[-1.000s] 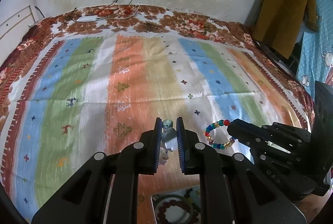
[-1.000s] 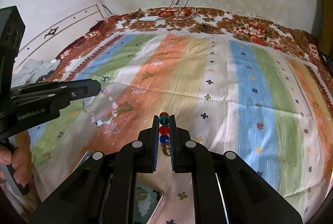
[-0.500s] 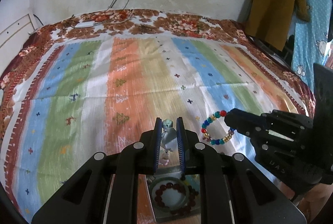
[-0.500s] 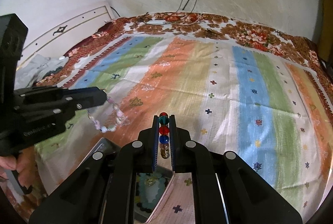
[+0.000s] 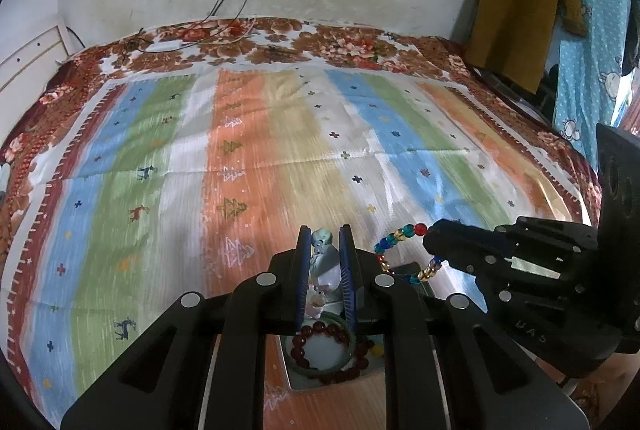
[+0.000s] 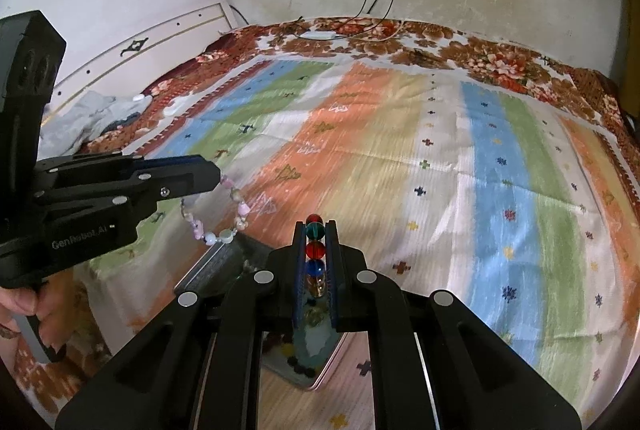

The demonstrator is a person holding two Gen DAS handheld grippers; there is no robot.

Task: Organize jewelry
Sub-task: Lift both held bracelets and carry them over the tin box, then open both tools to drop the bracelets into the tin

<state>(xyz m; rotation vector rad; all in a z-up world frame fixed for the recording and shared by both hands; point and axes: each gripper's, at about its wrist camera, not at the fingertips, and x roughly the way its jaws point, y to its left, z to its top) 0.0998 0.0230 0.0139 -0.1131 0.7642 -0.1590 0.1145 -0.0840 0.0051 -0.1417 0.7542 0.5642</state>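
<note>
My left gripper (image 5: 324, 242) is shut on a pale pink and green bead bracelet (image 5: 323, 266), which hangs as a loop in the right wrist view (image 6: 216, 214). My right gripper (image 6: 315, 230) is shut on a multicoloured bead bracelet (image 6: 315, 250), which also shows dangling in the left wrist view (image 5: 400, 242). Both grippers hover over a metal tray (image 6: 320, 374) on the striped bedspread. The tray holds a dark red bead bracelet (image 5: 332, 350) around a green ring (image 5: 320, 370). The left gripper (image 6: 208, 170) sits to the left of the right one.
The striped bedspread (image 5: 260, 150) covers the whole bed. A white charger and cables (image 6: 320, 35) lie at the far edge by the wall. Grey cloth (image 6: 80, 118) lies at the left side. Clothes (image 5: 520, 2) hang at the right.
Both grippers have drawn back toward the near edge of the bed with their bracelets. The tray with the red bracelet has come further into view beneath them.
</note>
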